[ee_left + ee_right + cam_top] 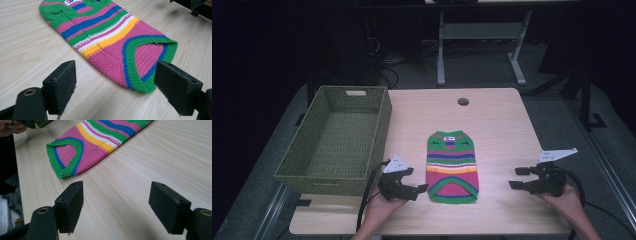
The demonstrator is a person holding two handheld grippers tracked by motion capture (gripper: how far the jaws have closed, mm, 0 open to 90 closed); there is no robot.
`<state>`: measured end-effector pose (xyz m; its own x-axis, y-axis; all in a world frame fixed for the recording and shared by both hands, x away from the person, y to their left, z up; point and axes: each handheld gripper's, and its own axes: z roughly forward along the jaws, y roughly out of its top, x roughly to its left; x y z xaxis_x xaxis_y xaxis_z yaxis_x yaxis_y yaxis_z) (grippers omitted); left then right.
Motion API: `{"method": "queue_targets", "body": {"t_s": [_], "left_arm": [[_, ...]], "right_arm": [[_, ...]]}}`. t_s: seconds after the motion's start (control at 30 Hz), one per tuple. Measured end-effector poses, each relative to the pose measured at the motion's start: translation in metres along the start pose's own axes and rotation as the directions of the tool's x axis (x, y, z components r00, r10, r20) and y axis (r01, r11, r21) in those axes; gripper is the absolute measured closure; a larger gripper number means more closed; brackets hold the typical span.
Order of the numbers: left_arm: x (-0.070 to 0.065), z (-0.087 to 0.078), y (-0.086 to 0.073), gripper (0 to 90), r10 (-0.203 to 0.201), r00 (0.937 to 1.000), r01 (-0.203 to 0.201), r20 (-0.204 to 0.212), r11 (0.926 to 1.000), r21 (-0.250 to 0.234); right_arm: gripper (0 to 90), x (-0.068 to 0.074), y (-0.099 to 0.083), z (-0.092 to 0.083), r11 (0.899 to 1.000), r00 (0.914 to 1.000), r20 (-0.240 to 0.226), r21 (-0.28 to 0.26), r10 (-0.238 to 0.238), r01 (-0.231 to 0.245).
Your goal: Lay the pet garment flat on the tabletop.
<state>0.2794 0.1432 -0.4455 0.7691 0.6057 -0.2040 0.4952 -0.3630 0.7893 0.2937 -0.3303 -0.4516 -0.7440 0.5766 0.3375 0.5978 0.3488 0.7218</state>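
Pale wood-grain rectangular table (pixel 502 125), smooth laminate top, rounded corners, round cable hole at the 12 o'clock edge. Olive-green woven rectangular basket (pixel 377 127) sits at the table's 9 o'clock side, coarse wicker-like weave, slanted walls, cut-out handle slot in the far end.

Small striped knitted sweater (pixel 452 167) lies flat near the table's centre, toward 6 o'clock, neck end pointing to 12 o'clock, hem end to 6 o'clock. Chunky ribbed knit: green ribbed collar and armholes, then bands of pink, blue, green, white, yellow-orange, with a big pink panel at the bottom. The hem opening is curved, edged with green rib and a thin blue line, pink inside showing. Small white label at the neck. Seen close in the left gripper view (pixel 105 42) and the right gripper view (pixel 87 147); stitches clearly visible, fabric soft and slightly lumpy.

Black left gripper (pixel 414 189) held in a hand at the sweater's 9 o'clock, just beside the hem corner; fingers (pixel 62 85) spread apart, nothing between them, hem just ahead. Black right gripper (pixel 518 178) at the sweater's 3 o'clock, well apart from it; fingers (pixel 71 205) wide apart over bare table, holding nothing.
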Motion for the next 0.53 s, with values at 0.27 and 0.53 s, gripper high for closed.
{"method": "queue_targets", "body": {"t_s": [0.27,0.53], "left_arm": [[-0.002,-0.008,-0.006,17.8,0.011,0.9999,-0.011,-0.011,0.9999,-0.006],[-0.009,-0.015,-0.009,17.8,0.018,0.9998,-0.019,-0.011,0.9997,-0.015]], "right_arm": [[27.1,0.003,-0.01,-0.01,1.0,0.9998,0.018,-0.004,0.003,-0.003],[26.5,0.013,-0.018,-0.02,0.999,0.9992,0.04,-0.043,0.007,-0.005]]}}
